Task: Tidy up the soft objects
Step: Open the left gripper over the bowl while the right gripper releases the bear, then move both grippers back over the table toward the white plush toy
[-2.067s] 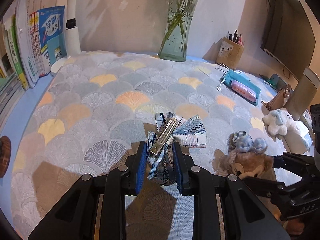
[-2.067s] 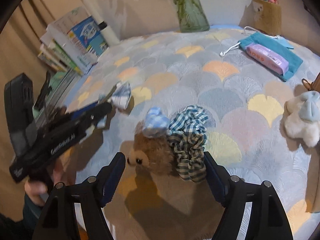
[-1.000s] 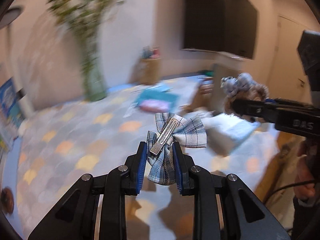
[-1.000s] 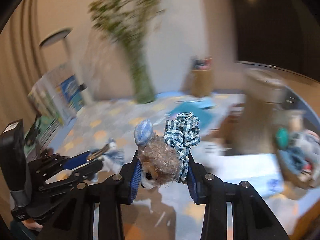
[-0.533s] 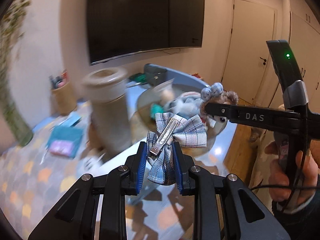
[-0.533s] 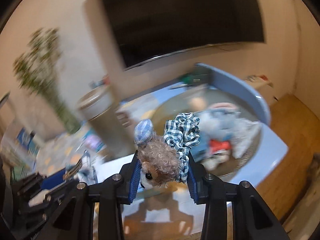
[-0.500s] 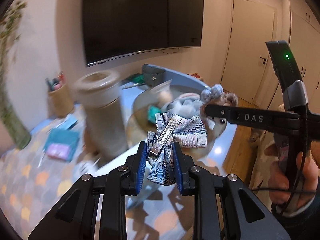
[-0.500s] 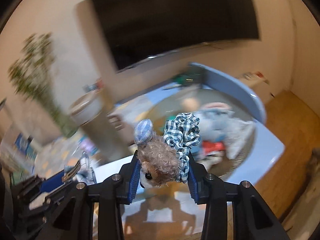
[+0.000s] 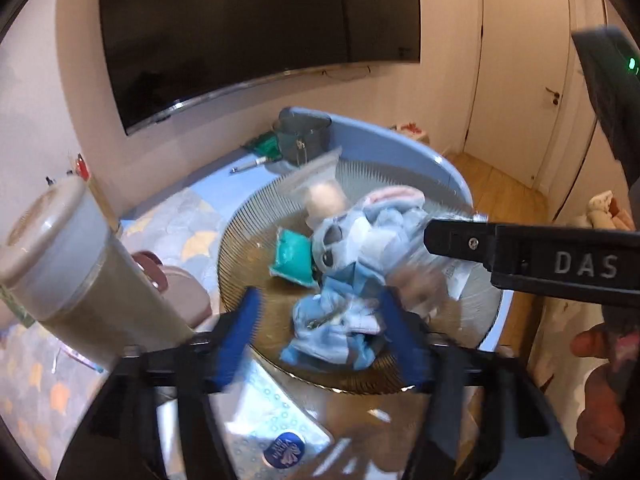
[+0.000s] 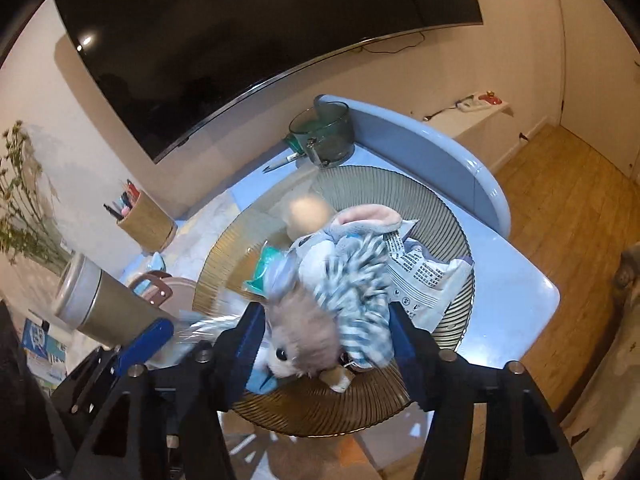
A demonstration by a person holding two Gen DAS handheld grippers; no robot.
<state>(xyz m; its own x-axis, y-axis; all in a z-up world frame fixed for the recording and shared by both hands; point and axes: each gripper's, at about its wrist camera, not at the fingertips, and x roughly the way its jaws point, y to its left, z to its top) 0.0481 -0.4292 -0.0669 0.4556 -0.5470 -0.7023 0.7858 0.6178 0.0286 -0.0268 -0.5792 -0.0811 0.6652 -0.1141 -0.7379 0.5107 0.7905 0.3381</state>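
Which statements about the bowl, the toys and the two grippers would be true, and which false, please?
1. The ribbed bowl holds a blue plush toy. True.
2. The television is switched on. False: its screen is dark.
3. The left gripper is clamped on the bow. False: its jaws have just been opening and stand apart, with the bow loose between them.
4. The teddy bear is between the jaws of the right gripper, above the bowl. True; those jaws have just been opening too.
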